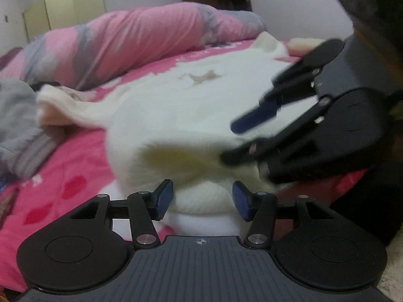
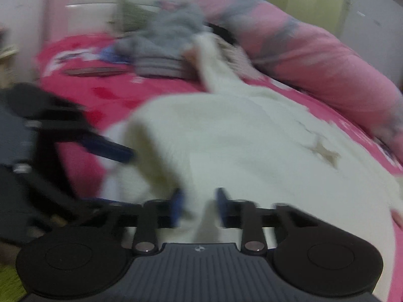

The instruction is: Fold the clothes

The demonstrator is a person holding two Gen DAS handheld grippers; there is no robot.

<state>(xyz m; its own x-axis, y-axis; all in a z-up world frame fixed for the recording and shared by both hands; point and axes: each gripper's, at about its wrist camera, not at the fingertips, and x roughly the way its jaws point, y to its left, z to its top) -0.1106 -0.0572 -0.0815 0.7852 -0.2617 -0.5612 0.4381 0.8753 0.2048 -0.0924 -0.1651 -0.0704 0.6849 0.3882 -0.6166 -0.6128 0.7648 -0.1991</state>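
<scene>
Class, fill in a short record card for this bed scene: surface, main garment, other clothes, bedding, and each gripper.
surface: pink bed sheet
main garment: fluffy white sweater spread on the sheet, one sleeve stretched out
other clothes: grey garment beside the sleeve end
bedding: rolled pink and grey quilt behind the sweater
left gripper: open at the sweater's near edge
right gripper: white fabric between its fingers; picture blurred
</scene>
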